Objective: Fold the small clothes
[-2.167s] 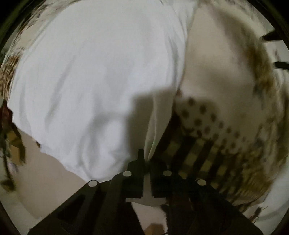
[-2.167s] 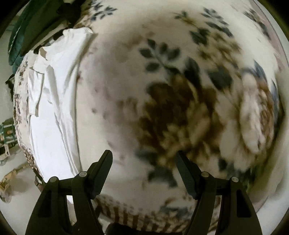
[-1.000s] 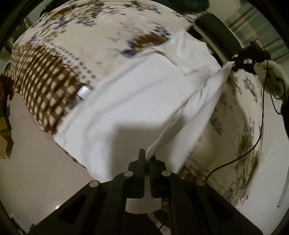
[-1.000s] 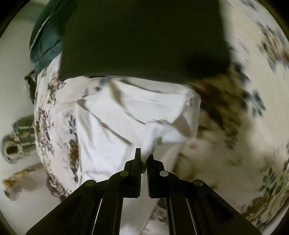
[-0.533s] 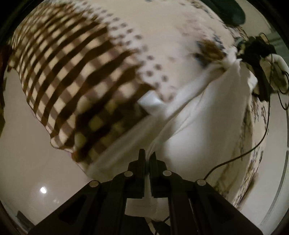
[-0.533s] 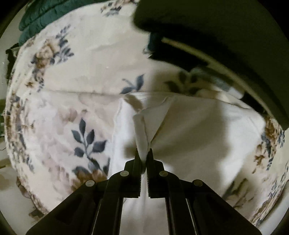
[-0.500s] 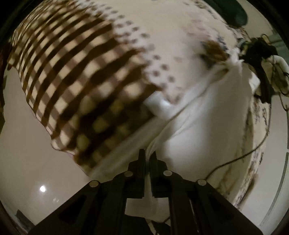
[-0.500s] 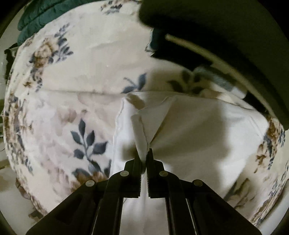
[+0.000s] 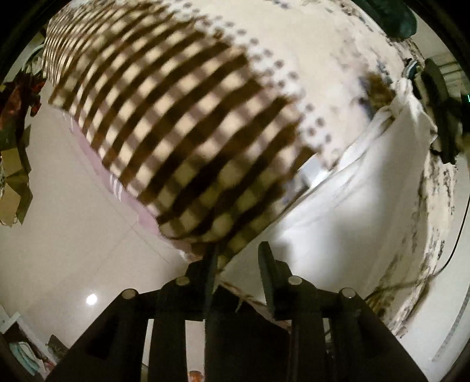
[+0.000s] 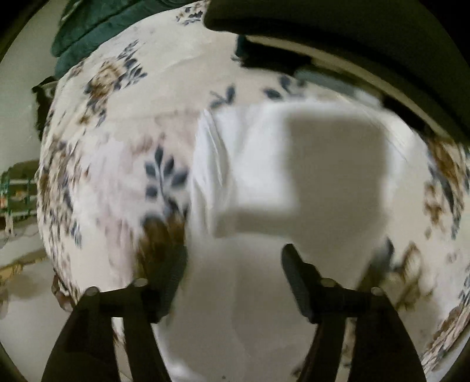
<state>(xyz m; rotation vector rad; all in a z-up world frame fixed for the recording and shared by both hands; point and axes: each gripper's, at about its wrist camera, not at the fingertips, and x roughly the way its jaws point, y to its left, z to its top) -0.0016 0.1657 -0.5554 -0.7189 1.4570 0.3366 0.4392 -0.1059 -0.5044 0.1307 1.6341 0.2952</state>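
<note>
A white garment (image 9: 346, 211) lies folded lengthwise on the bed, near its edge. In the right wrist view it (image 10: 293, 182) stretches away from me, with a long fold along its left side. My left gripper (image 9: 238, 249) is open and empty at the near end of the garment, over the bed's corner. My right gripper (image 10: 235, 258) is open and empty just above the other end of the garment. Both views are motion-blurred.
The bed cover (image 9: 176, 126) is checked brown at the edge and floral (image 10: 117, 164) further in. A dark green cloth (image 10: 97, 26) lies at the far side. A dark headboard or cushion (image 10: 352, 38) crosses the top right. Pale floor (image 9: 73, 235) lies beside the bed.
Both grippers have opened and let go of the white garment, which now lies on the bed. Both have drawn back slightly from it.
</note>
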